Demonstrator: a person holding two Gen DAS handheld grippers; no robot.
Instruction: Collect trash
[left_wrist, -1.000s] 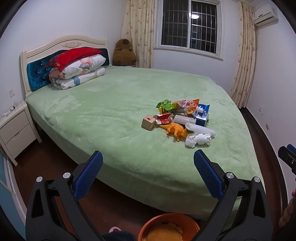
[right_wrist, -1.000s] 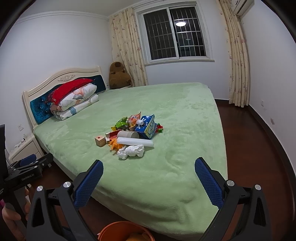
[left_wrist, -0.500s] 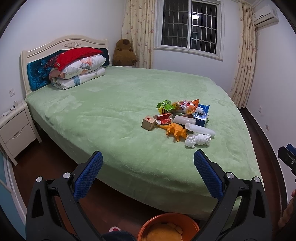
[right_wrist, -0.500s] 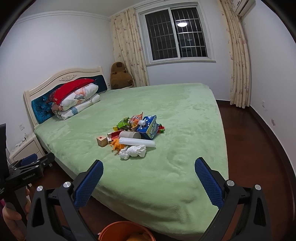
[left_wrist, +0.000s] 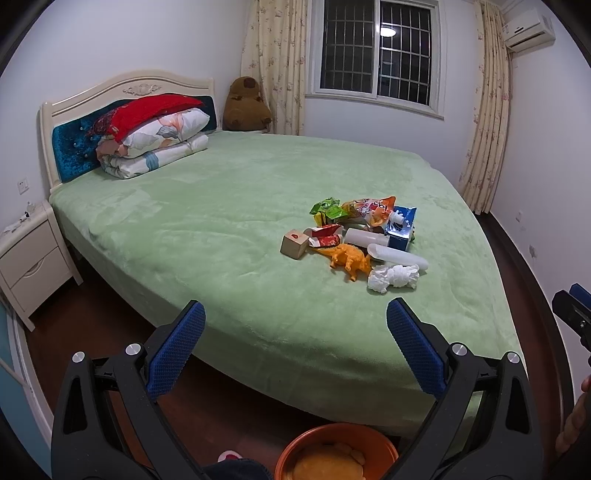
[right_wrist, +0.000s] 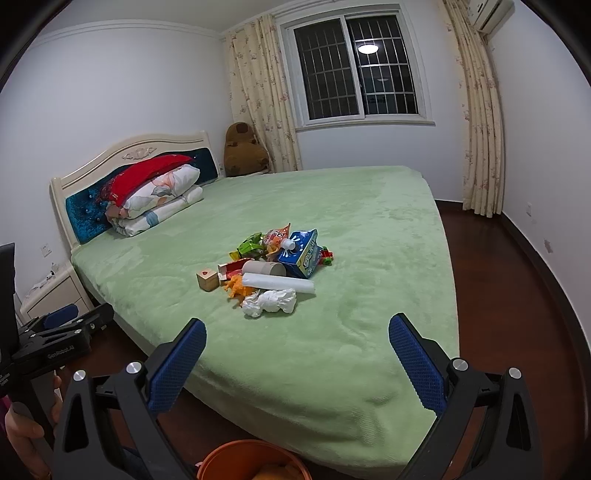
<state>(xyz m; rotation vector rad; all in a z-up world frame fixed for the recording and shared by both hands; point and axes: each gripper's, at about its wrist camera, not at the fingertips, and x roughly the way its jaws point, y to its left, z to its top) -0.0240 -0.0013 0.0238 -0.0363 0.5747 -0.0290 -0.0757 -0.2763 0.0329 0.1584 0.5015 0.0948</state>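
A pile of items lies on the green bed (left_wrist: 229, 221): a crumpled white tissue (left_wrist: 393, 277) (right_wrist: 271, 302), a white tube (left_wrist: 397, 255) (right_wrist: 279, 282), a blue carton (left_wrist: 400, 229) (right_wrist: 301, 253), an orange snack bag (left_wrist: 369, 210), green wrappers (left_wrist: 327, 209) (right_wrist: 251, 245), a red wrapper (left_wrist: 325, 236), an orange toy dinosaur (left_wrist: 349, 258) and a wooden block (left_wrist: 294, 244) (right_wrist: 207, 279). An orange bin (left_wrist: 336, 452) (right_wrist: 253, 461) stands on the floor below the grippers. My left gripper (left_wrist: 295, 354) and right gripper (right_wrist: 295, 356) are open, empty, short of the bed edge.
Folded bedding and a red pillow (left_wrist: 151, 136) lie at the headboard. A white nightstand (left_wrist: 31, 258) stands left of the bed. A brown plush toy (left_wrist: 245, 107) sits in the far corner. Dark wooden floor (right_wrist: 498, 277) runs along the right side of the bed.
The right wrist view has shifted slightly, with the pile now a little further right in it. The left gripper has barely moved. Both grippers stay open.
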